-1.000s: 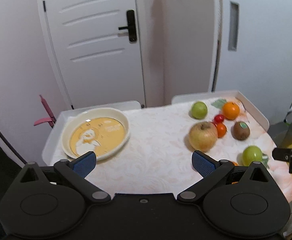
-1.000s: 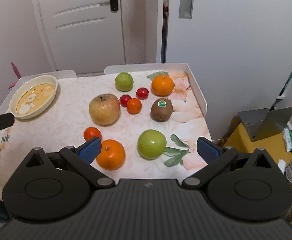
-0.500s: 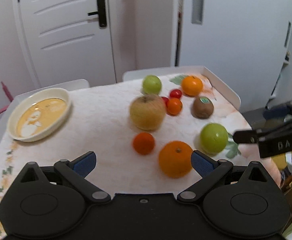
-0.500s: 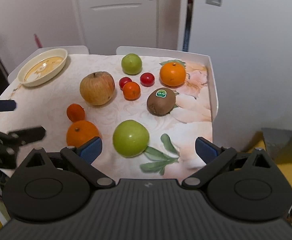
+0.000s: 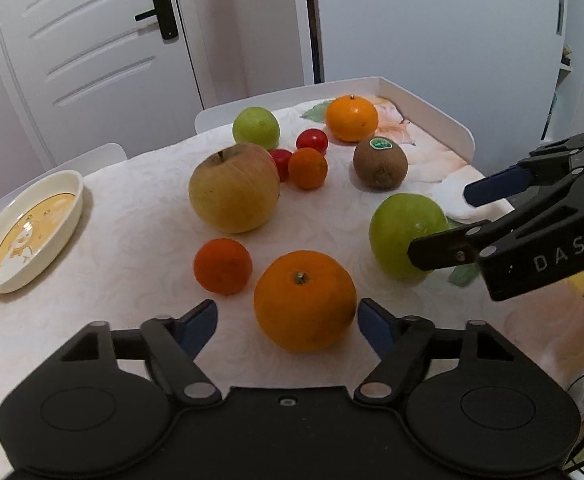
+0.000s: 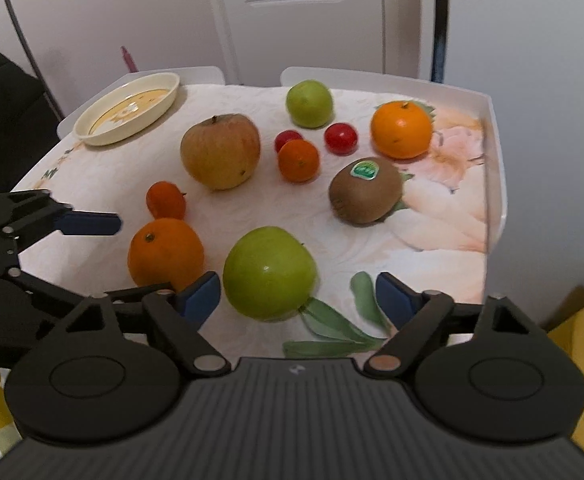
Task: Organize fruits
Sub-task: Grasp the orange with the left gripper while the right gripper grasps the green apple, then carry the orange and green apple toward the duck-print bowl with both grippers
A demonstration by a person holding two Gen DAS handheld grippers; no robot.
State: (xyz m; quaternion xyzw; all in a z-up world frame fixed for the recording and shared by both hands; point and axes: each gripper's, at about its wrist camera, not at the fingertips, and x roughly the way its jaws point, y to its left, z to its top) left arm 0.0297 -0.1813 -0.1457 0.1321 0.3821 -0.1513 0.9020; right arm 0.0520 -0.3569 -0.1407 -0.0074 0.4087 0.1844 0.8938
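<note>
Fruits lie on a white tray table (image 5: 424,108). My left gripper (image 5: 288,322) is open around a large orange (image 5: 304,300), its pads beside it. My right gripper (image 6: 298,294) is open around a green apple (image 6: 270,272), which also shows in the left wrist view (image 5: 406,234). Further back lie a big yellow-red apple (image 5: 234,188), a small mandarin (image 5: 222,266), a kiwi (image 5: 380,164), another orange (image 5: 351,117), a second green apple (image 5: 256,128), two red tomatoes (image 5: 312,140) and a small orange (image 5: 307,168). A cream plate (image 5: 28,232) sits at the left.
The table has a raised white rim (image 6: 494,152) at the right and back. A white door (image 5: 92,40) and walls stand behind. A dark chair (image 6: 0,120) is at the left of the table.
Both grippers have moved forward and down toward the fruits. The left now frames the large orange and the right frames the near green apple. Both jaws have narrowed a little.
</note>
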